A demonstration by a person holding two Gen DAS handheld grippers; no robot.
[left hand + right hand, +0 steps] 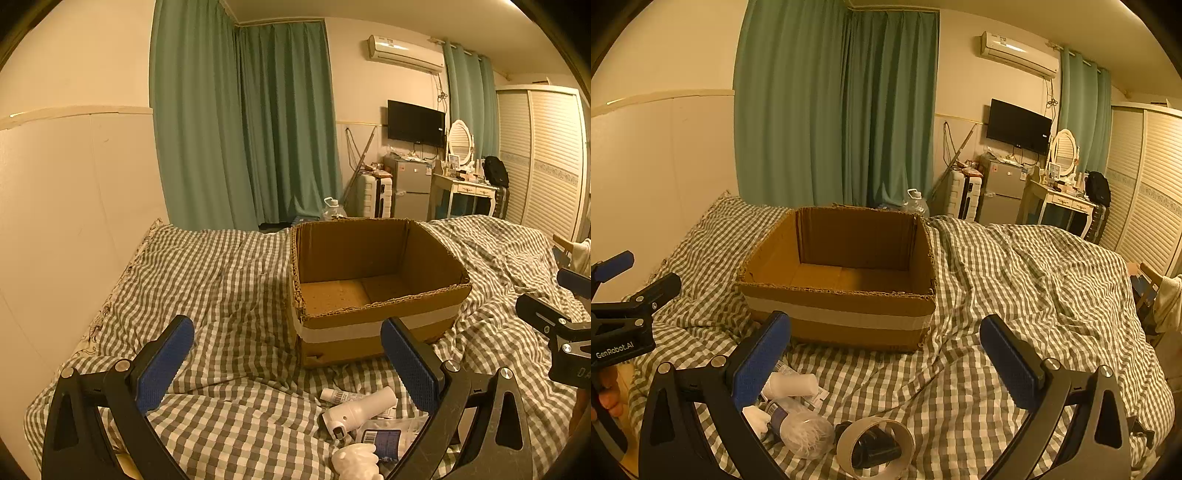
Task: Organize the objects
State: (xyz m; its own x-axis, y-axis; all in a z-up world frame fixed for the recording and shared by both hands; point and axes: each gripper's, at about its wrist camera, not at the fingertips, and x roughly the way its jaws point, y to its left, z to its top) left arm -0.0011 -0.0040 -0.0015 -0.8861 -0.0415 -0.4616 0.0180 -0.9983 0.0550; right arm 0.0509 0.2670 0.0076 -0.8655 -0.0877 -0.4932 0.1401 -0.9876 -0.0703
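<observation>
Left wrist view: the left gripper (288, 354) is held with its jaws spread wide and nothing between them, above a checked bed cover (229, 288). An empty cardboard box (373, 317) is seen at centre right. At the lower centre a small pile lies near the right jaw: a white thermometer-like device (358, 410), a small tube (338, 396), a barcoded packet (384, 437) and a white lumpy object (356, 461) cut off by the frame edge. The soft, wrinkled cover could let items slide or roll away when nudged.

Right wrist view: the right gripper (886, 354) is likewise wide open and empty. At the lower left, a tape roll (875, 448) with a dark object inside, a clear feathery bag (805, 432) and a white bottle (788, 384) are crowded together; two might be pinched at once. Labels cannot be read.
</observation>
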